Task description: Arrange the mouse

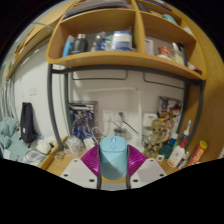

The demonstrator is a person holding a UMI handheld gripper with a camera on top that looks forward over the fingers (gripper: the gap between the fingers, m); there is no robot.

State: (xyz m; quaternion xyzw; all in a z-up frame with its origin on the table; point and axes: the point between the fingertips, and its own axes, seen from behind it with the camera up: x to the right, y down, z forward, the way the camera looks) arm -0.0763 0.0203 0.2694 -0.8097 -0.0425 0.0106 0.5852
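Observation:
A light blue computer mouse (113, 157) sits between my two fingers, its rounded back toward the camera. Both magenta pads (92, 160) press against its sides, so my gripper (113, 162) is shut on it. The mouse looks lifted above the wooden desk (72, 152), which lies beyond and below the fingers. The mouse's underside and front end are hidden.
A wooden shelf (120, 58) with jars and boxes spans the wall above. Clutter stands at the back of the desk: small bottles and packets (170, 135) to the right, cables and a dark garment (27, 122) to the left.

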